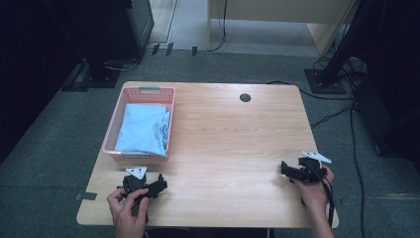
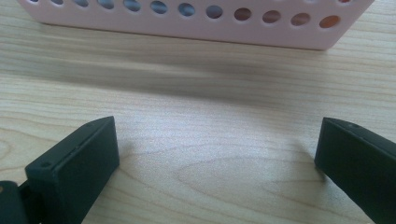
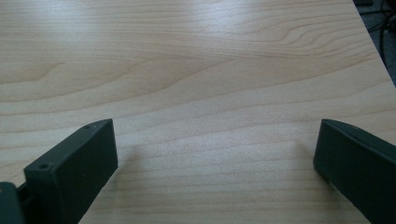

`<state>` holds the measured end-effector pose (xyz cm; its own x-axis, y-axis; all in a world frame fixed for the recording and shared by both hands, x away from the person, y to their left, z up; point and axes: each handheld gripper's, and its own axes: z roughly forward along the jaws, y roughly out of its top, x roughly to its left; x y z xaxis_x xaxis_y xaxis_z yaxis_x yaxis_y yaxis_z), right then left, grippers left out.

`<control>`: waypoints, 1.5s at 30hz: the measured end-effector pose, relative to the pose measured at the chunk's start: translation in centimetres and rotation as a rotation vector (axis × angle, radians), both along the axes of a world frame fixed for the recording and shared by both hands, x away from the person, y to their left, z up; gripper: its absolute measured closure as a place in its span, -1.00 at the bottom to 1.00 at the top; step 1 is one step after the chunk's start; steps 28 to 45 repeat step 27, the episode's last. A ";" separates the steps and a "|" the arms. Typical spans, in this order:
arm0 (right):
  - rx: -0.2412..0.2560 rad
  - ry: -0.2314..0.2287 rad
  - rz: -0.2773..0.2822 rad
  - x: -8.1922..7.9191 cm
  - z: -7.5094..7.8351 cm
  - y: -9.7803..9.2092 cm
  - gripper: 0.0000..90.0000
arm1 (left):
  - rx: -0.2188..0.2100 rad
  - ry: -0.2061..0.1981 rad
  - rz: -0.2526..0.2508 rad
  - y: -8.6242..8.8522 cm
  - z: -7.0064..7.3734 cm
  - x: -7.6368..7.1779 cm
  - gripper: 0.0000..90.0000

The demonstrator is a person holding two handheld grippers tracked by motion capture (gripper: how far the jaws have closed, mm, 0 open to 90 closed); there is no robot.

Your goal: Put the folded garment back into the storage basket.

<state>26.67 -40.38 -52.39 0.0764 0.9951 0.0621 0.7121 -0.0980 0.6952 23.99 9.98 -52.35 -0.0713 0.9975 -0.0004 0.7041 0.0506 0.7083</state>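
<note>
Pink basket (image 1: 161, 94) with the folded blue cloth (image 1: 143, 130) stands just beside my left tongs (image 1: 146, 187), both tongs wide apart and empty, so I think a careless push could slide it while my right tongs (image 1: 299, 172) rest far away.

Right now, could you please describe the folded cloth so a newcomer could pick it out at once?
Start at the wooden table and go to its far left corner, where a pink perforated basket sits. The light blue cloth lies folded inside it, the only soft, blue item there.
</note>
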 end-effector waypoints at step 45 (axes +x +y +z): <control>-0.042 -0.016 0.027 -0.5 -0.3 0.1 -1.00 | 0.001 0.001 -0.001 0.0 0.0 0.0 -1.00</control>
